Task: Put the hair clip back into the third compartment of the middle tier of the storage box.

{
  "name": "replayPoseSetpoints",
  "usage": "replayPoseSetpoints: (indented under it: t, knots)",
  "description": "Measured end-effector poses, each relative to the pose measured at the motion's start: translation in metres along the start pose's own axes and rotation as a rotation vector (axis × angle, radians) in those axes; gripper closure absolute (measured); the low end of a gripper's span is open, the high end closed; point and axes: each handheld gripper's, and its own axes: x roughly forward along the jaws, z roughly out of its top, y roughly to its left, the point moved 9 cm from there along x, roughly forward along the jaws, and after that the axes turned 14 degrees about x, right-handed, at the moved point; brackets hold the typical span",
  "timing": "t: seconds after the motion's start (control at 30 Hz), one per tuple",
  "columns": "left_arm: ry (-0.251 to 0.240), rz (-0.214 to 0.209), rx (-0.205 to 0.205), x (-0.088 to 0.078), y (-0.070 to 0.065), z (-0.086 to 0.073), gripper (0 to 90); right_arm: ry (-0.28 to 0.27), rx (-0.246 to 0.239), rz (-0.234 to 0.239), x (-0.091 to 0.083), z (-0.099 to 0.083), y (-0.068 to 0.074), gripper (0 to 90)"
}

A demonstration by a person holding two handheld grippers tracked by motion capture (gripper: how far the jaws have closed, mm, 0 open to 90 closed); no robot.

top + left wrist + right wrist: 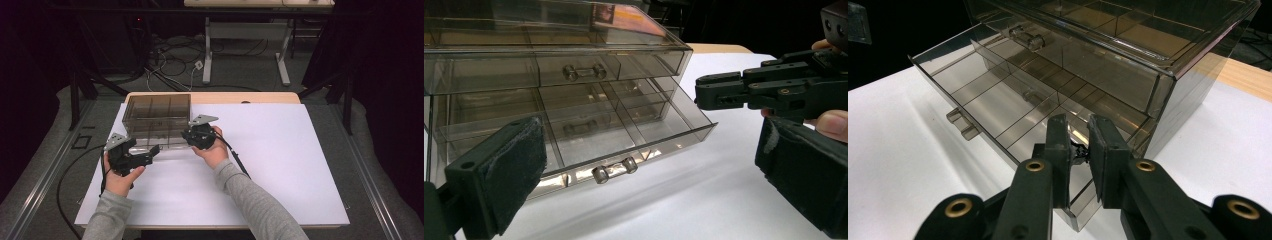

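A smoky clear drawer box (157,115) stands at the back left of the white sheet. Its bottom drawer (589,142) (993,100) is pulled out, its divided compartments bare, with a small knob handle (614,170) at the front. My right gripper (192,135) (1078,125) hangs over the drawer's near corner, shut on a small black object (1079,150) between its pads. My left gripper (147,154) (646,145) sits in front of the drawer, open wide with nothing between its pads (509,175). The right gripper (734,92) also appears in the left gripper view.
The white sheet (280,160) covers a wooden table whose edge (260,97) shows at the back. Cables trail from both grippers toward the person. Behind the table is a floor with wires and a white table frame (207,55).
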Motion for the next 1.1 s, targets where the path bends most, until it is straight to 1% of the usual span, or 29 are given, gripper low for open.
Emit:
replayPoseSetpoints:
  t: [0.1,0.13,0.2,0.57,0.7,0.73,0.83,0.93,1.1]
  knots:
    - [-0.001,0.0,0.004,0.0,-0.0002,0.0002,0.3,0.011,-0.01,-0.005,0.0005,-0.0013,-0.0002,79.6]
    - [-0.001,0.005,0.006,-0.0001,0.0001,0.0001,0.3,0.003,-0.006,-0.001,0.0014,-0.0013,0.0007,79.6]
    - [-0.003,0.008,0.007,-0.0004,0.0006,0.0002,0.4,0.007,-0.011,0.0,0.0022,-0.0021,0.0012,79.6]
    - [-0.001,0.009,0.006,-0.0001,0.0009,-0.0008,0.4,0.005,-0.006,0.0,0.0052,-0.0042,0.0014,79.1]
    - [0.0,0.011,0.007,0.0001,0.0009,-0.0012,0.4,-0.001,0.001,0.006,0.0051,-0.0034,0.0018,74.0]
    - [0.001,0.011,0.007,0.0003,0.0009,-0.0012,0.4,0.003,-0.003,0.004,0.0047,-0.0035,0.0012,72.3]
    - [0.005,0.01,0.01,0.0006,0.0005,-0.0017,0.4,0.005,0.008,0.008,0.0031,-0.0032,0.0009,69.2]
    - [0.004,0.01,0.008,0.0012,0.0001,-0.0019,0.4,0.0,0.005,0.006,0.0013,-0.0019,0.0007,65.0]
    - [0.008,0.004,0.016,0.0018,-0.0011,-0.0026,0.6,-0.009,0.003,-0.008,-0.002,0.0005,-0.0019,57.5]
